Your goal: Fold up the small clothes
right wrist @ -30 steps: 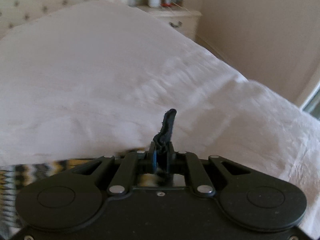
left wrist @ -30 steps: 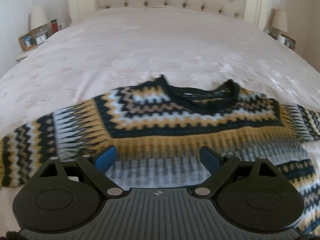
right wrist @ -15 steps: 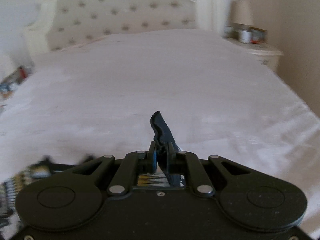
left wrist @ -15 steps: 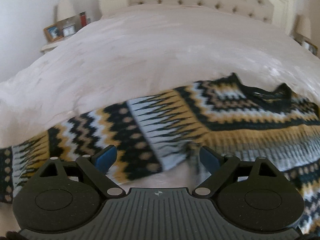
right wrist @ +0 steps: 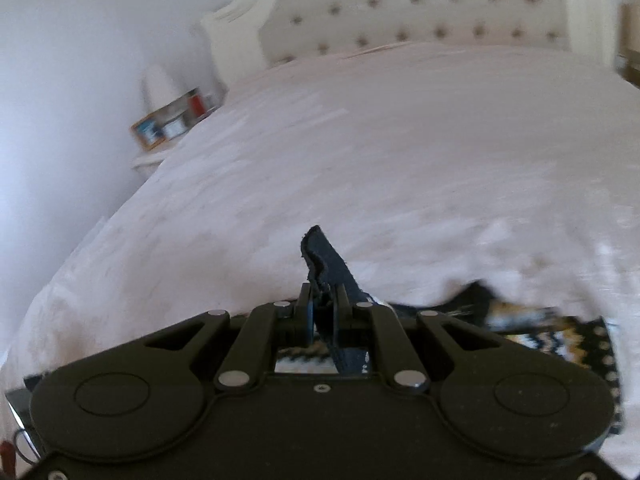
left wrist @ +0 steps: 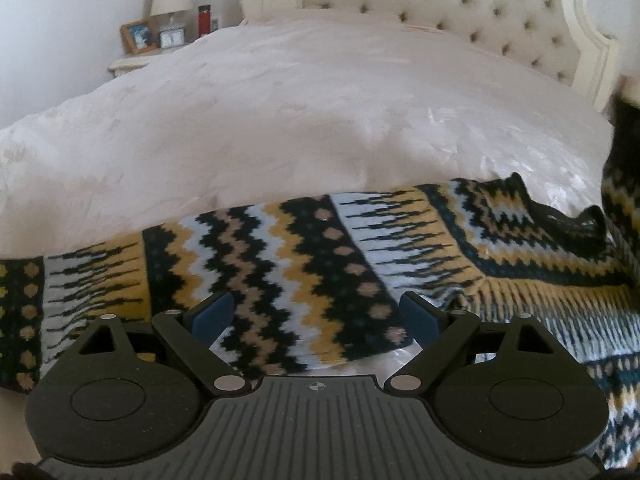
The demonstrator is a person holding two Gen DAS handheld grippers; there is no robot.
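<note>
A knitted sweater (left wrist: 304,264) in navy, mustard, tan and white zigzags lies flat on the white bed. Its left sleeve stretches toward the left edge of the left wrist view and its dark collar (left wrist: 560,216) is at the right. My left gripper (left wrist: 316,316) is open, just above the sleeve near the armpit, holding nothing. My right gripper (right wrist: 323,300) is shut on a dark navy edge of the sweater (right wrist: 320,252), which sticks up between the fingers. More of the patterned knit (right wrist: 560,332) shows blurred at the right of that view.
The white bedspread (left wrist: 304,112) runs back to a tufted cream headboard (left wrist: 460,4). A nightstand (left wrist: 132,62) at the far left carries a lamp, photo frames and a red bottle. It also shows blurred in the right wrist view (right wrist: 168,128).
My left gripper has moved left from over the sweater's body to over its left sleeve, still open. My right gripper, still shut on the navy edge, has swung left and now faces the headboard.
</note>
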